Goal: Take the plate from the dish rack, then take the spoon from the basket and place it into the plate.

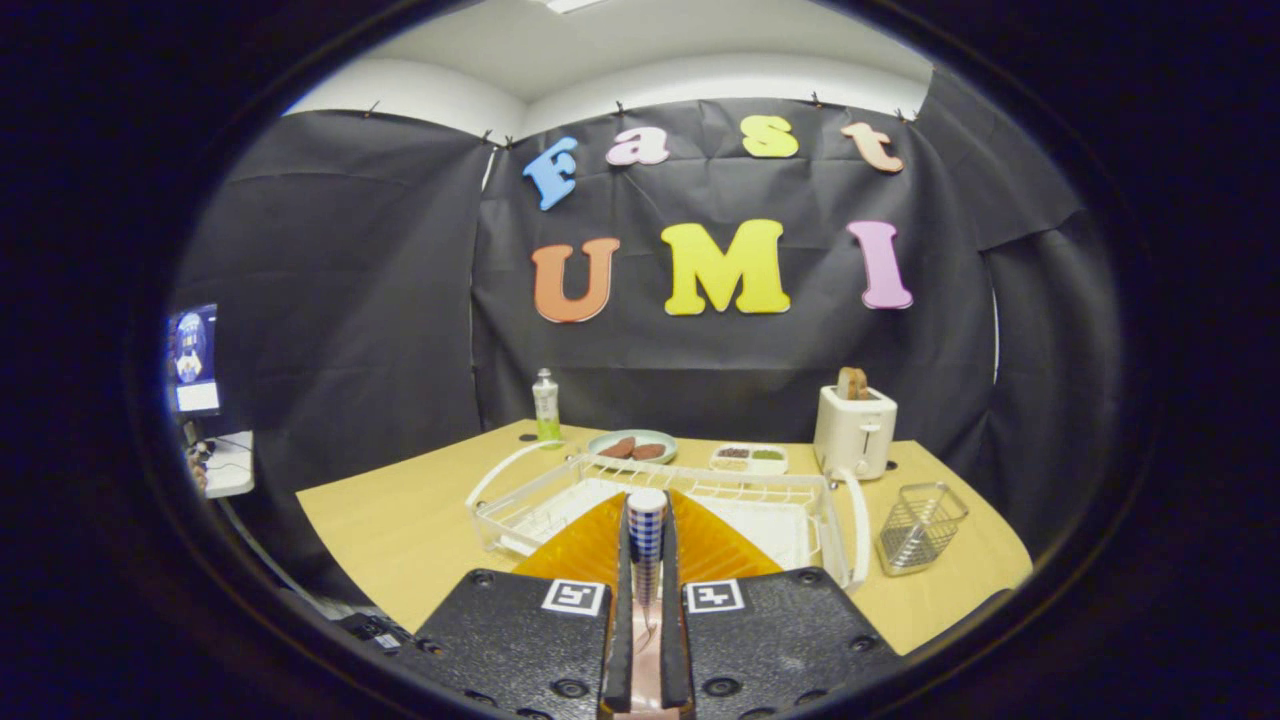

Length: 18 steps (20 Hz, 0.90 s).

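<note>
The claw (646, 560) was clamped on the checkered spoon (646, 535), whose long axis pointed forward above the orange plate (590, 545), low at frame centre.

The gripper (646, 560) has both fingers pressed on the checked handle of a spoon (646, 530), which stands upright between them. Just beyond lies an orange plate (715, 548) before the white dish rack (560, 480). A wire basket (920, 527) stands beside the rack, near a toaster (854, 432), all on the wooden table (400, 520).
</note>
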Each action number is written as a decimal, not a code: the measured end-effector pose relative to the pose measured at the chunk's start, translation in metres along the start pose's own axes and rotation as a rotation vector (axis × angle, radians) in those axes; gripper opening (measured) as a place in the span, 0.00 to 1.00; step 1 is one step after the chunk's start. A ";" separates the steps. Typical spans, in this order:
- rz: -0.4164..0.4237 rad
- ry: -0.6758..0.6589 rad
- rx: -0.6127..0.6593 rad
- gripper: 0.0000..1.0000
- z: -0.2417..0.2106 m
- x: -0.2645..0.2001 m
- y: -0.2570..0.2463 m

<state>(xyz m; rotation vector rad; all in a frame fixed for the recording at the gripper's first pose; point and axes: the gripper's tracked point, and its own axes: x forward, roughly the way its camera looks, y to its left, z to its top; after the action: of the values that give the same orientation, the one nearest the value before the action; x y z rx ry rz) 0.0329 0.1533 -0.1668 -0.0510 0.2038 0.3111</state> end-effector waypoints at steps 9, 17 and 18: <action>0.014 0.037 0.019 0.19 -0.026 0.011 0.024; -0.111 0.054 0.004 0.78 -0.025 -0.003 -0.032; -0.131 0.051 0.016 0.91 -0.022 -0.007 -0.039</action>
<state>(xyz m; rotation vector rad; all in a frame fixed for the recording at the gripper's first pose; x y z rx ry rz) 0.0341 0.1126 -0.1864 -0.0562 0.2523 0.1782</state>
